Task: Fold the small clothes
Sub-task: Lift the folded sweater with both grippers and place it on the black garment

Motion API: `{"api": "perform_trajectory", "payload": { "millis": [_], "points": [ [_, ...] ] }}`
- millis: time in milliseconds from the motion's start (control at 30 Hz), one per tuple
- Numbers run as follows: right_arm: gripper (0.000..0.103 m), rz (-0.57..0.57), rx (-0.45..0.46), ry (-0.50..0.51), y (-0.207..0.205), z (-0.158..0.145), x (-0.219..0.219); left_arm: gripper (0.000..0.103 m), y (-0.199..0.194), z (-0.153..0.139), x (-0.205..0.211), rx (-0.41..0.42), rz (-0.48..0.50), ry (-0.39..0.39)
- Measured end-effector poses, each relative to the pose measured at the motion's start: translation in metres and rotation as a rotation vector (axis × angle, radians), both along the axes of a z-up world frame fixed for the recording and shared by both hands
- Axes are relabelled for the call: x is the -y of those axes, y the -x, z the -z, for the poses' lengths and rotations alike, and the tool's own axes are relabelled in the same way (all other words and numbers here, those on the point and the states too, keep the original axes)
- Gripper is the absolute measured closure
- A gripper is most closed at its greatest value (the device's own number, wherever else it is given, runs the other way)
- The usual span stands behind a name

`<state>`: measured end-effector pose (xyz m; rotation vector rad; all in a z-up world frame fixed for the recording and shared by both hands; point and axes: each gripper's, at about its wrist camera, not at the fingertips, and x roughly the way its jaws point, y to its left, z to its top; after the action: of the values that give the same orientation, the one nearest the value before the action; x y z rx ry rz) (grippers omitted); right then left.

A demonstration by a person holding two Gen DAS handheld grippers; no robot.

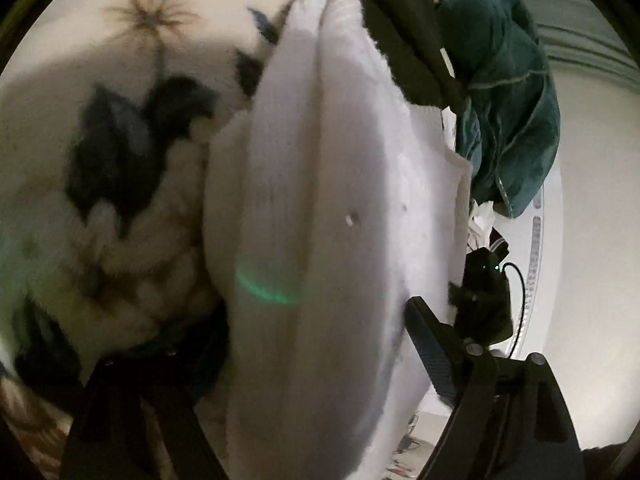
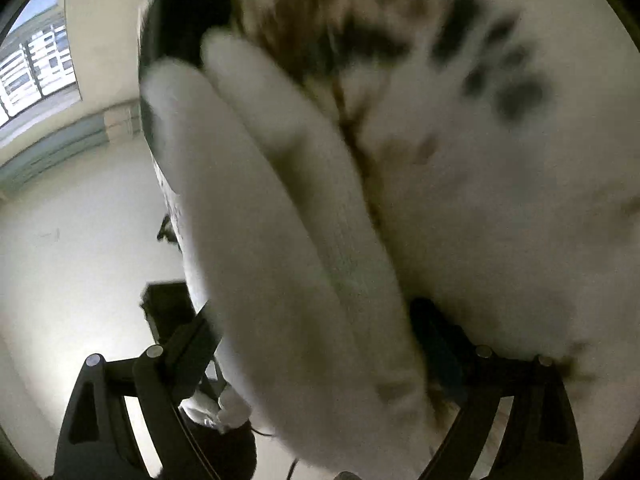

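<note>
A pair of white socks (image 1: 320, 200) fills the middle of the left wrist view, stretched lengthwise between my left gripper's fingers (image 1: 432, 348). My left gripper (image 1: 316, 344) looks shut on the socks' near end. In the right wrist view the same white socks (image 2: 280, 240) run up from my right gripper (image 2: 312, 344), whose fingers (image 2: 188, 344) close against them on both sides. The socks are held above a cream blanket with dark leaf and flower print (image 1: 100, 140), which also shows in the right wrist view (image 2: 500, 160). Both views are blurred.
A teal garment (image 1: 508, 92) and a dark one (image 1: 400, 20) hang or lie at the upper right of the left wrist view. A white wall (image 1: 592, 240) stands to the right. The right wrist view shows a pale wall (image 2: 80, 220) and a window (image 2: 36, 68).
</note>
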<state>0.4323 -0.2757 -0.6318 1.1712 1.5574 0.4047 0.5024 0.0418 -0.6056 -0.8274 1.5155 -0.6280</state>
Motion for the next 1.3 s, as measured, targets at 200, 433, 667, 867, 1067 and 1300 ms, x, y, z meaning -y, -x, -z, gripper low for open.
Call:
{"api": "perform_trajectory", "payload": {
  "millis": [200, 433, 667, 867, 1067, 1300],
  "points": [
    [0.011, 0.019, 0.025, -0.065, -0.011, 0.0, -0.032, 0.052, 0.006, -0.027, 0.006, 0.117, -0.035, 0.042],
    [0.059, 0.075, 0.114, -0.008, -0.007, -0.044, -0.041, 0.069, 0.013, -0.066, -0.001, 0.226, -0.085, 0.027],
    [0.061, 0.058, 0.244, 0.024, -0.043, -0.124, -0.053, 0.069, -0.023, -0.132, -0.012, 0.321, -0.111, 0.074],
    [0.061, 0.069, 0.354, 0.041, -0.122, -0.189, -0.051, 0.069, -0.109, -0.186, -0.015, 0.402, -0.156, 0.094],
    [0.061, 0.097, 0.453, 0.043, -0.238, -0.21, -0.044, 0.068, -0.211, -0.187, -0.021, 0.464, -0.151, 0.044],
    [0.061, 0.031, 0.38, 0.135, -0.312, -0.133, -0.063, 0.068, -0.25, -0.081, -0.027, 0.303, -0.143, -0.058]
  ]
}}
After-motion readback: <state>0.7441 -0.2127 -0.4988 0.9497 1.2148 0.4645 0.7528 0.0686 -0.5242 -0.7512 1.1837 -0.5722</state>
